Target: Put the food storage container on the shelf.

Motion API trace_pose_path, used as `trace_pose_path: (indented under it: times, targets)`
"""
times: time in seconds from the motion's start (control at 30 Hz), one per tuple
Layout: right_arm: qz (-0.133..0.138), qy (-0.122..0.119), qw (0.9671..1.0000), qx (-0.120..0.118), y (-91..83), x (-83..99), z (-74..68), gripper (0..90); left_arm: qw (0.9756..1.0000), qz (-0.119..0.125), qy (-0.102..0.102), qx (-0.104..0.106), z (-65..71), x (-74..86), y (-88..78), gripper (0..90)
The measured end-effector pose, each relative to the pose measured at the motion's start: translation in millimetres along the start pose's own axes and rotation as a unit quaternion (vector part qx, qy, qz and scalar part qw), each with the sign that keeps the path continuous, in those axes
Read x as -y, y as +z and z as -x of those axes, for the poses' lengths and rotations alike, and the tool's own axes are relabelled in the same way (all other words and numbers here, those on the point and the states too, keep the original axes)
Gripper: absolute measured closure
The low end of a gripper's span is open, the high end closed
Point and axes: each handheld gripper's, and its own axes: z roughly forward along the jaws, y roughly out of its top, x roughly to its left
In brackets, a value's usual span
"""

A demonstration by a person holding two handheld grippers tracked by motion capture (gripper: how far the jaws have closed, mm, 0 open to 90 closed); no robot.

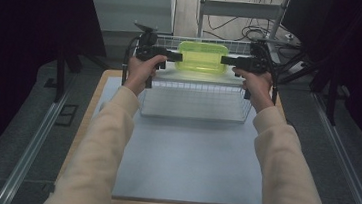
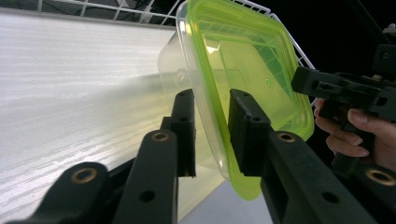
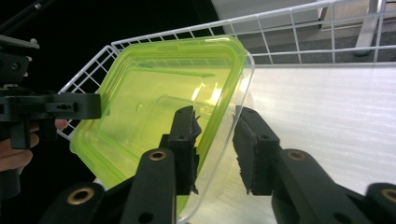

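At the upper centre of the high view, a clear food container with a green lid (image 1: pixel 202 57) sits above a white wire basket (image 1: pixel 197 99) on the desk (image 1: pixel 187 168). The left gripper (image 1: pixel 177 56) and right gripper (image 1: pixel 224 60) flank its ends, jaws released, rim between them.

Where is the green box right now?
In the high view, the green box sits at the far end of the white wire basket, between the left tongs and the right tongs.
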Motion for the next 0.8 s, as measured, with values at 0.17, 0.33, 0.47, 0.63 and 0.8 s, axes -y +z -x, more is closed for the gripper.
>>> trace_pose_path:
  times: [0.17, 0.33, 0.47, 0.63, 0.8]
  targets:
    - [-0.004, -0.007, 1.0, 0.005, 1.9, 1.6, 0.0, 56.5, 0.9998, -0.004, 0.016, -0.008, 1.1, 0.6, 3.1, 49.2]
    - [0.018, -0.031, 0.9991, 0.023, -4.4, 3.5, -6.0, 42.0, 0.9988, 0.017, 0.04, -0.024, 5.4, 1.4, 0.7, 27.0]
    - [0.038, -0.05, 0.9978, 0.023, -15.1, 2.8, -12.1, 36.8, 0.9979, 0.026, 0.053, -0.024, 10.8, 3.3, -5.8, 21.1]
    - [0.045, -0.067, 0.9967, 0.008, -29.5, 9.2, -16.4, 33.9, 0.9967, 0.03, 0.072, -0.02, 19.8, 11.2, -21.1, 19.8]
    - [0.045, -0.067, 0.9967, 0.002, -38.5, 19.2, -13.2, 33.0, 0.9961, 0.037, 0.079, -0.012, 24.2, 24.0, -32.3, 19.2]
